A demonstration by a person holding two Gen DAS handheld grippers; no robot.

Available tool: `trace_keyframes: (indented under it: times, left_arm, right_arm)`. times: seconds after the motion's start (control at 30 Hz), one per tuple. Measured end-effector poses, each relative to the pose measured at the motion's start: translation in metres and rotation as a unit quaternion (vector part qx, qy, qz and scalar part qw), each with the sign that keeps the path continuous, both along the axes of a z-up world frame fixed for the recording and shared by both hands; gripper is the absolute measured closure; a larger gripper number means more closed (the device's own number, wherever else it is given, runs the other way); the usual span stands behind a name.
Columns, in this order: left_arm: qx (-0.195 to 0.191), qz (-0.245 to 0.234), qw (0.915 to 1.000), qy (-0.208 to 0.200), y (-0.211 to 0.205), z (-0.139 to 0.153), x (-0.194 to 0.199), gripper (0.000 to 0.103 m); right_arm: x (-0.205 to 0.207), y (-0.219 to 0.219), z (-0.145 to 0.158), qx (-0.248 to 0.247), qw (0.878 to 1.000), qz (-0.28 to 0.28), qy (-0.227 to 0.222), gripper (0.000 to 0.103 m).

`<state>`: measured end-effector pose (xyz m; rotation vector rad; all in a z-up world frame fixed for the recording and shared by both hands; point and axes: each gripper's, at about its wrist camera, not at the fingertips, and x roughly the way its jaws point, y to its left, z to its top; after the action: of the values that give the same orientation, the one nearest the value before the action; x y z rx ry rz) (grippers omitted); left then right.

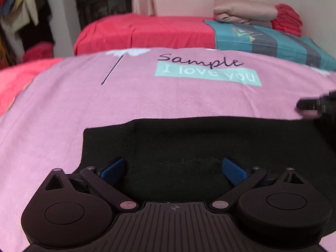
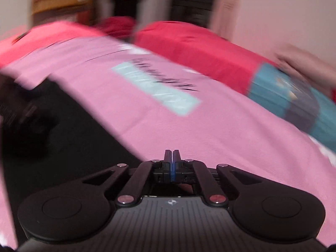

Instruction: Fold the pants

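Black pants (image 1: pixel 210 142) lie flat on a pink bedsheet (image 1: pixel 105 109). My left gripper (image 1: pixel 174 168) is open, its blue fingertips (image 1: pixel 114 171) spread wide just above the pants near their left end. My right gripper shows at the right edge of the left wrist view (image 1: pixel 315 105), over the pants' far edge. In the right wrist view, which is blurred, my right gripper (image 2: pixel 172 157) is shut and empty over the pink sheet (image 2: pixel 210 136), and the pants (image 2: pixel 63 130) lie to its left.
The sheet carries a printed "Sample I love you" label (image 1: pixel 208 71). A second bed with a red cover (image 1: pixel 147 31), a teal pillow (image 1: pixel 273 40) and folded bedding (image 1: pixel 245 10) stands behind. Clothes (image 1: pixel 21 10) hang at far left.
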<state>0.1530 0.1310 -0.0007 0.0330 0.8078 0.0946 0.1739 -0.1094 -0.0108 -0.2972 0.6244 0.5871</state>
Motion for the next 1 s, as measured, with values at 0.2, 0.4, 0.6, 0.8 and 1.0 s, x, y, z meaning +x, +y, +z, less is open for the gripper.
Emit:
trace_keyframes:
  times: [0.2,0.4,0.6,0.8,1.0]
  left_arm:
    - [-0.017,0.002,0.9998,-0.004,0.008,0.003,0.0,0.0]
    - [-0.01,0.003,0.9999,-0.005,0.005,0.003,-0.002,0.0]
    - [-0.008,0.006,0.9999,-0.005,0.003,0.003,-0.001,0.0]
    - [-0.005,0.019,0.9997,0.017,-0.003,0.013,0.001,0.0]
    - [-0.026,-0.016,0.9995,-0.003,-0.034,0.04,0.003,0.0]
  right_arm:
    - [-0.022,-0.027,0.014,0.096,0.994,-0.013,0.046,0.085]
    - [-0.058,-0.055,-0.004,0.145,0.981,-0.021,0.127,0.067]
    - [-0.061,-0.19,-0.005,0.232,0.95,-0.19,0.092,0.09]
    - [-0.069,-0.307,0.006,0.226,0.88,-0.417,0.013,0.097]
    - [-0.104,-0.271,0.035,0.224,0.889,-0.399,-0.016,0.061]
